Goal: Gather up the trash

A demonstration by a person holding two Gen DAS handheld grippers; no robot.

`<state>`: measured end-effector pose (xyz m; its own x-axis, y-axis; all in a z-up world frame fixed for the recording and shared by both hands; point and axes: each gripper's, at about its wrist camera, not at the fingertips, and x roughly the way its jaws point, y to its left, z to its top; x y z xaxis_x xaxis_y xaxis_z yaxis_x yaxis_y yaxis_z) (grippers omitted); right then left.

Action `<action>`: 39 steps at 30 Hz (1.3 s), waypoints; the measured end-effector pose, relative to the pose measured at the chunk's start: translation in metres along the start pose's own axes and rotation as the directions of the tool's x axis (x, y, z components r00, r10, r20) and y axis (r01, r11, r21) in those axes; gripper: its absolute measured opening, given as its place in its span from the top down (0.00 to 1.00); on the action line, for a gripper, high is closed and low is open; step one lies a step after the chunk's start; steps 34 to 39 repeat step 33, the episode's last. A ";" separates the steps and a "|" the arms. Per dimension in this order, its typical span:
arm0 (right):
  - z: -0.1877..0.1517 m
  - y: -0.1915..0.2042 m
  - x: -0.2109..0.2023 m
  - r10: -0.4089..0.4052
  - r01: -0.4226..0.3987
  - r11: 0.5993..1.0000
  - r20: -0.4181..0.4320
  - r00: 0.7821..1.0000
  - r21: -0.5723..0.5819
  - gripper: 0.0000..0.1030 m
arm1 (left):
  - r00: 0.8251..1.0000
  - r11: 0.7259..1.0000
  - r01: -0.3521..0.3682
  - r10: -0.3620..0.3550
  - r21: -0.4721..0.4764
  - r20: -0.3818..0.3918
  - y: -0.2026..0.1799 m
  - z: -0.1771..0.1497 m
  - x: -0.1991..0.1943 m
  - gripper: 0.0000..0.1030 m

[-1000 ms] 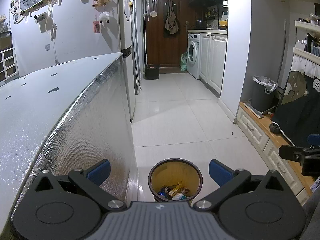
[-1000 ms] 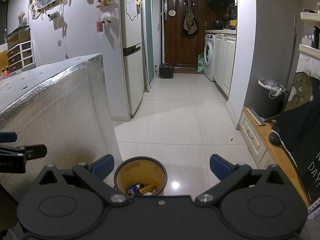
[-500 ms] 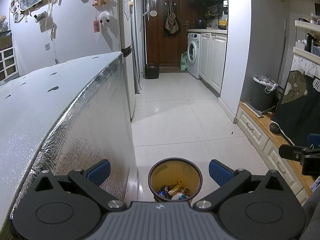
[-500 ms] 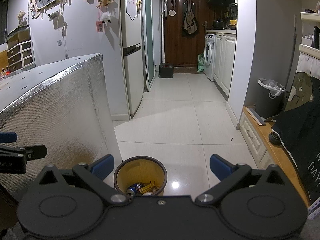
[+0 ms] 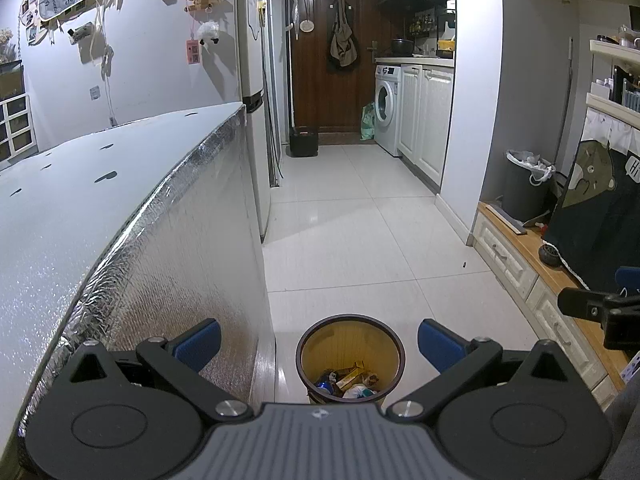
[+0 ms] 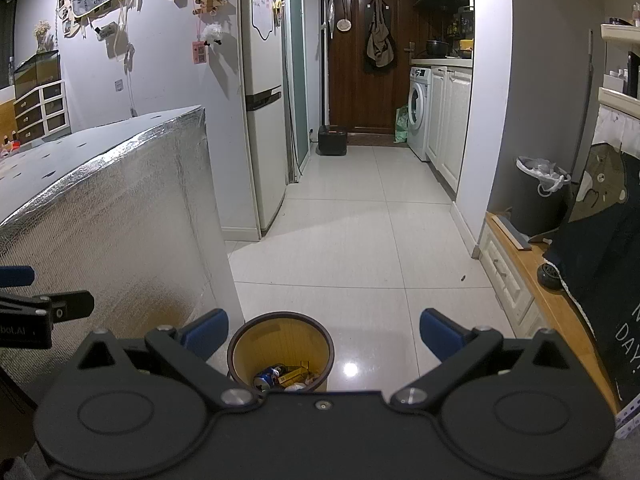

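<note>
The left hand-held gripper (image 5: 319, 339) fills the bottom of its view with its blue-padded fingers (image 5: 199, 343) spread wide and nothing between them. The right hand-held gripper (image 6: 324, 332) is likewise wide open and empty at the bottom of its own view; its tip also shows at the right edge of the left wrist view. Between the fingers in both views, low in the frame, stands the small round wastebasket with a dark rim and yellow inside (image 5: 350, 354) on the white tiled floor (image 5: 360, 240). Inside it lies the trash: a blue drink can (image 6: 267, 378), a yellow carton (image 6: 294, 374) and some crumpled wrappers. Just left of the wastebasket rises the silver foil-covered bench (image 5: 100, 220), filling the left of the frame. Beyond it, upper centre, stands a tall white refrigerator (image 6: 264, 120), then a dark wooden door (image 5: 328, 60) and a white washing machine (image 5: 387, 108). At mid right a dark grey lined bin (image 5: 526, 184) rests on a low wooden-topped cabinet (image 5: 516, 256).
</note>
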<state>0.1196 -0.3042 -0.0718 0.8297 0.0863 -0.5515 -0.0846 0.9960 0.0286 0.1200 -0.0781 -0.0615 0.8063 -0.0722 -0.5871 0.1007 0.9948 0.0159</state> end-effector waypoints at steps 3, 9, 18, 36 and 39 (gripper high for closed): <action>0.000 0.000 0.000 0.000 0.000 1.000 0.000 1.000 0.000 0.00 | 1.000 1.000 0.001 -0.001 0.000 -0.002 0.001 -0.002 0.001 0.00; 0.000 0.000 0.000 0.000 0.000 1.000 0.000 1.000 0.000 0.00 | 1.000 1.000 0.000 0.000 0.002 -0.003 0.002 -0.005 0.002 0.00; 0.000 0.000 0.000 -0.001 0.001 1.000 0.000 1.000 0.000 0.00 | 1.000 1.000 0.000 0.000 0.002 -0.004 0.002 -0.004 0.002 0.00; 0.001 0.001 0.000 -0.001 0.001 1.000 0.000 1.000 -0.001 0.00 | 1.000 1.000 -0.003 0.003 0.005 -0.005 0.002 -0.005 0.002 0.00; 0.001 0.001 0.000 -0.001 0.001 1.000 0.000 1.000 -0.001 0.00 | 1.000 1.000 -0.003 0.003 0.005 -0.005 0.002 -0.005 0.002 0.00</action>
